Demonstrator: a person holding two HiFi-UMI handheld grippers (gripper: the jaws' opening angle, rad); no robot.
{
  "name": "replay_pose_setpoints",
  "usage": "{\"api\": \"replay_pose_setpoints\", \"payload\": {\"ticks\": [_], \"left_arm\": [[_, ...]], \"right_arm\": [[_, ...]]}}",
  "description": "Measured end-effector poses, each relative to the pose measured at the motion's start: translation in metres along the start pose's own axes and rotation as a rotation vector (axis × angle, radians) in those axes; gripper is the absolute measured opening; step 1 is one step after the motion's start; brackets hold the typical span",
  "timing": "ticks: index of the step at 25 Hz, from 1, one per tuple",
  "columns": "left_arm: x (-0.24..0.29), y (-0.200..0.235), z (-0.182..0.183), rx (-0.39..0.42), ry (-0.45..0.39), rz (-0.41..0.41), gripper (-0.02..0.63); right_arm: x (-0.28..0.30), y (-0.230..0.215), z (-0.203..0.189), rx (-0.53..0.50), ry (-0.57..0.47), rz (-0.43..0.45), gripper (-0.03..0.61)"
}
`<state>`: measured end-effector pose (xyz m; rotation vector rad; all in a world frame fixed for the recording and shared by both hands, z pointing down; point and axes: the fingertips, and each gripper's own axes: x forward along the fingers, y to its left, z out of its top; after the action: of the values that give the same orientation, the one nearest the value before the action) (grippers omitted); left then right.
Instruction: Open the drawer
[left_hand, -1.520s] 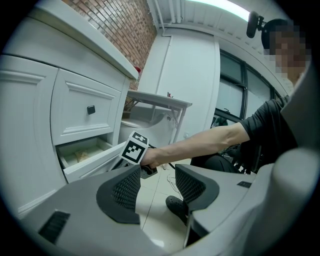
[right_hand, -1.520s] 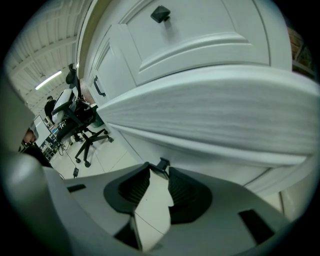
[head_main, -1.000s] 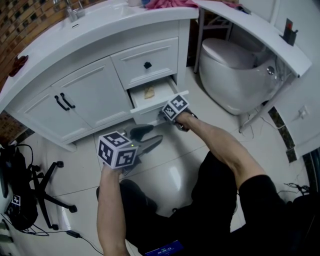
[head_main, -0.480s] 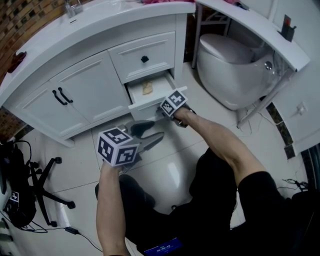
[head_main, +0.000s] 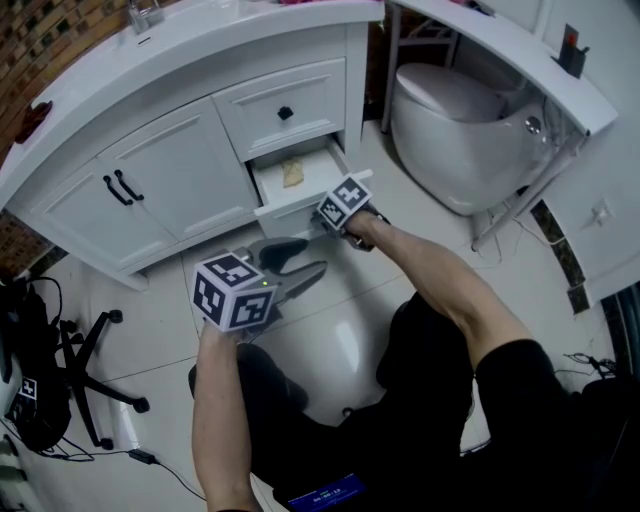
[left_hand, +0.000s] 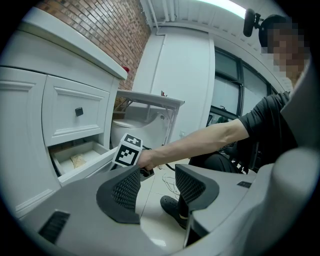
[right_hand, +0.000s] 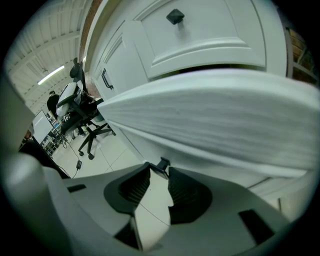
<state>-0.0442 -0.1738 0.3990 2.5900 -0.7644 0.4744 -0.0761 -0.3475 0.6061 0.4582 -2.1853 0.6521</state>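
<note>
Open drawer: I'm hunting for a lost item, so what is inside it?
One small tan crumpled thing lies on the drawer floor. The front strip is hidden by its face panel.

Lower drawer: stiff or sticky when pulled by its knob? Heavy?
The lower drawer probably slides straight and stiff: it looks like a rigid white box sitting square in its opening. Likely light: only one small tan item shows inside. The black knob is small between the right gripper's fingers, so a skewed pull might slip off.

Right tool (head_main: 334, 216) at open drawer (head_main: 296, 200)
</note>
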Motion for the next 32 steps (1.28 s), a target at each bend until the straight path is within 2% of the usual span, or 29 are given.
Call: {"api": "replay_pose_setpoints", "payload": {"ticks": [24,32], "left_arm": [[-0.010,-0.052,-0.005,0.003,-0.032,0.047,0.215],[-0.011,-0.069,-0.010,-0.005,-0.045,0.058,0.215]], "right_arm": [[-0.015,0.022,-0.033,-0.058,0.047,0.002,0.127],[-0.015,0.024,-0.034,-0.075,0.039,-0.032,0.123]]}}
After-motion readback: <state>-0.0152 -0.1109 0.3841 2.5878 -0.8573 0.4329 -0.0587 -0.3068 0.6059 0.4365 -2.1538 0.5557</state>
